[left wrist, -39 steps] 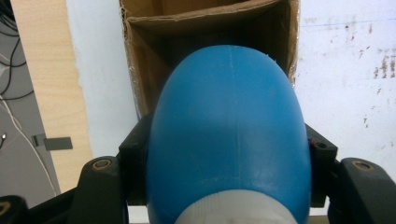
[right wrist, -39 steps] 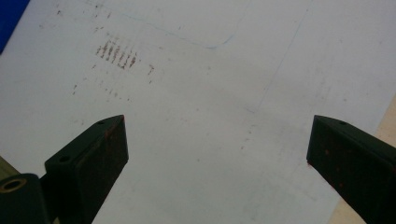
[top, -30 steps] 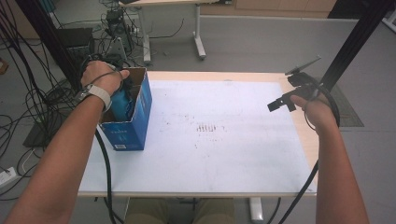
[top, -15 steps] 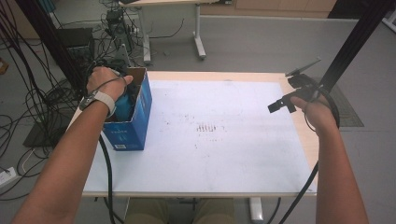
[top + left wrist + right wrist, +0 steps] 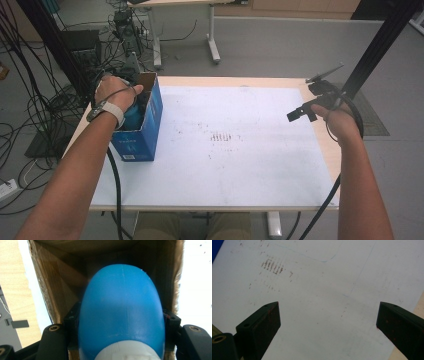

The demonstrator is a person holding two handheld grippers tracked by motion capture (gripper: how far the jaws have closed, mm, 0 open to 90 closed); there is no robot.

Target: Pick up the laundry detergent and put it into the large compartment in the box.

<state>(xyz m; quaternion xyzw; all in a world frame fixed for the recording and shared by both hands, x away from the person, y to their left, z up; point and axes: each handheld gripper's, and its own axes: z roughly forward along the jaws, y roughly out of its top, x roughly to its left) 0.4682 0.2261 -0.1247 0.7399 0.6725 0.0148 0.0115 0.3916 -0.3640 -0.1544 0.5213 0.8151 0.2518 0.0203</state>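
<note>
A smooth, rounded blue plastic bottle with a white cap [image 5: 120,322] sits down inside an open blue cardboard box [image 5: 145,130], its domed body pointing into the brown interior and the cap end turned toward the opening. The bottle fills most of the width between the box's raw cardboard walls, held at its two flanks. The box stands upright on the white sheet at the far left of the table, top flaps open.

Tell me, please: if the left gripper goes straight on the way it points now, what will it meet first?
The left gripper, shut on the blue bottle, points into the open cardboard box. Probably the bottle's far end would meet the box's dark inner bottom first; depth is unclear.
</note>
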